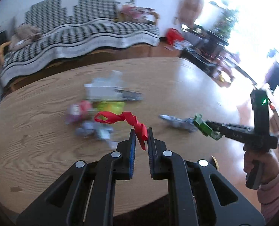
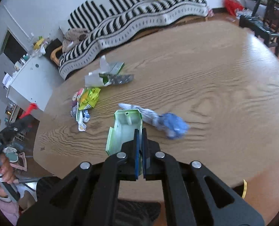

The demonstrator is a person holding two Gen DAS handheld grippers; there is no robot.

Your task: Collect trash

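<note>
**Both hand-held grippers loaded: ribbon in the left, carton in the right**

Left hand-held gripper point(image 1: 141, 131) has its jaws nearly together on the red ribbon point(image 1: 120, 117), nipped near one end, so the rest curls away beyond the tips in a loose loop above the table point(image 1: 35, 141). It looks weightless and limp; held by an end it will swing and trail, and a thin strip could slide out of a light pinch. A hold nearer the middle, or on a bunched fold, would probably be surer.

Right hand-held gripper point(image 2: 140, 131) is fully closed on one wall of the green carton point(image 2: 125, 126), whose open, pale inside faces the camera. Thin card like this is light and fairly stiff, but likely to crease under the pads; gripping a single wall at the rim, as here, seems sound.

Left on the table are a blue-and-white crumpled wrapper point(image 2: 158, 120) just beyond the carton, a cluster of bright wrappers point(image 2: 84, 103) nearer the left edge, and a torn white-and-green box point(image 2: 105, 75) toward the far edge. All look light and crushable, best taken by a raised fold or edge. Blur hides finer detail in the left view.
</note>
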